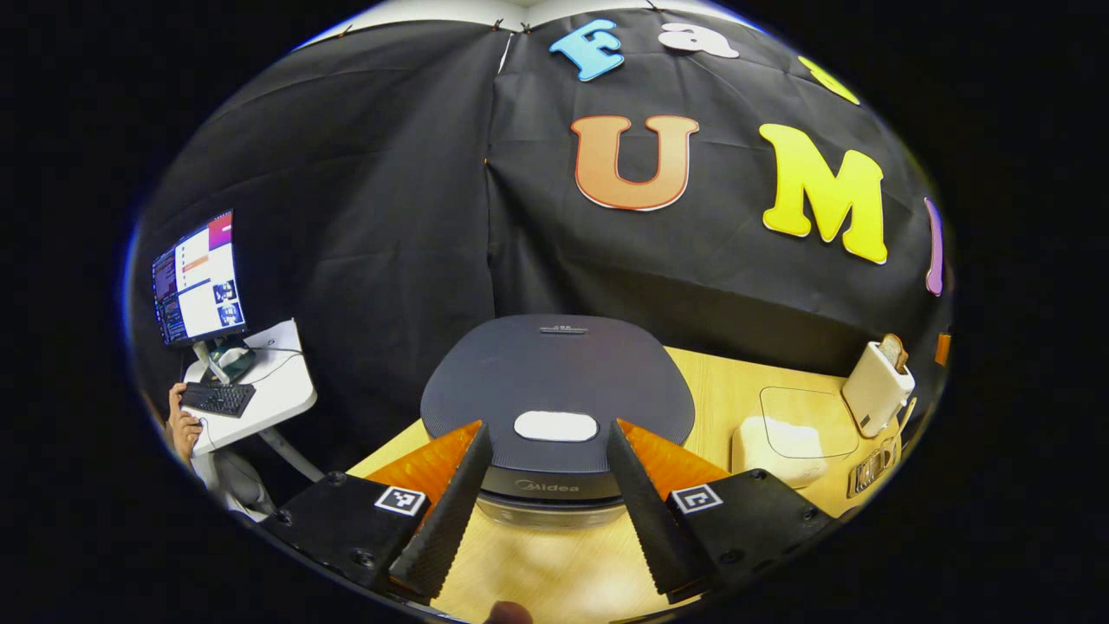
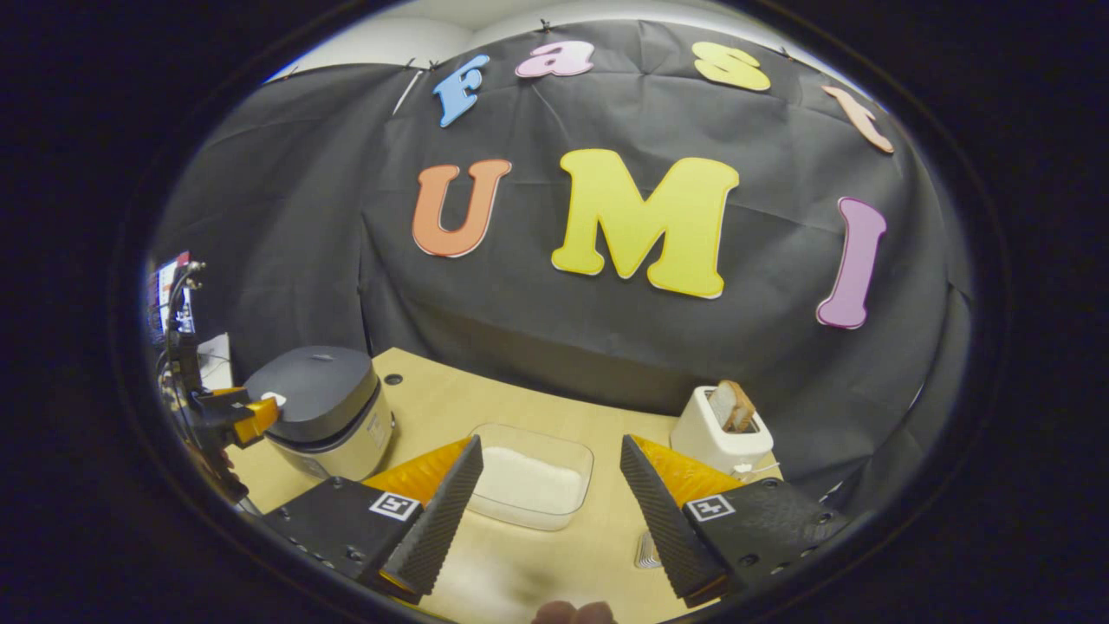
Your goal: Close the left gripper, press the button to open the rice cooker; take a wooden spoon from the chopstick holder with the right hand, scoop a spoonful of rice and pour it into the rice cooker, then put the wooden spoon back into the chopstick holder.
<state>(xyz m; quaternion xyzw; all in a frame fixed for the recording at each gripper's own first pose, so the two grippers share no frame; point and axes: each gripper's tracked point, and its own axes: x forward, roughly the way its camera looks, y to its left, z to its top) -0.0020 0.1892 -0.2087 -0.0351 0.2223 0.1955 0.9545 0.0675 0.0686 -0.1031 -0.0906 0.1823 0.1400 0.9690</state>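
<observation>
The rice cooker (image 1: pixel 554 373) stands close ahead with its dark lid down, the pale oval button (image 1: pixel 555 425) at the lid's front. My left gripper (image 1: pixel 548 429) is open just before it, the button between its fingertips. From the right gripper view, the cooker (image 2: pixel 321 407) is at the left with the left gripper (image 2: pixel 247 418) at its front. My right gripper (image 2: pixel 550 444) is open with nothing in it, before the clear rice box (image 2: pixel 530 477). A white chopstick holder (image 2: pixel 719 438) with a wooden spoon (image 2: pixel 736 406) sticking up stands to the right.
The wooden table (image 2: pixel 433 399) backs onto the black cloth wall. A small metal grid (image 2: pixel 645 550) lies near the right fingers. Off the table's left, a white stand (image 1: pixel 260 390) carries a monitor and keyboard, with a person's hand (image 1: pixel 182 429) beside it.
</observation>
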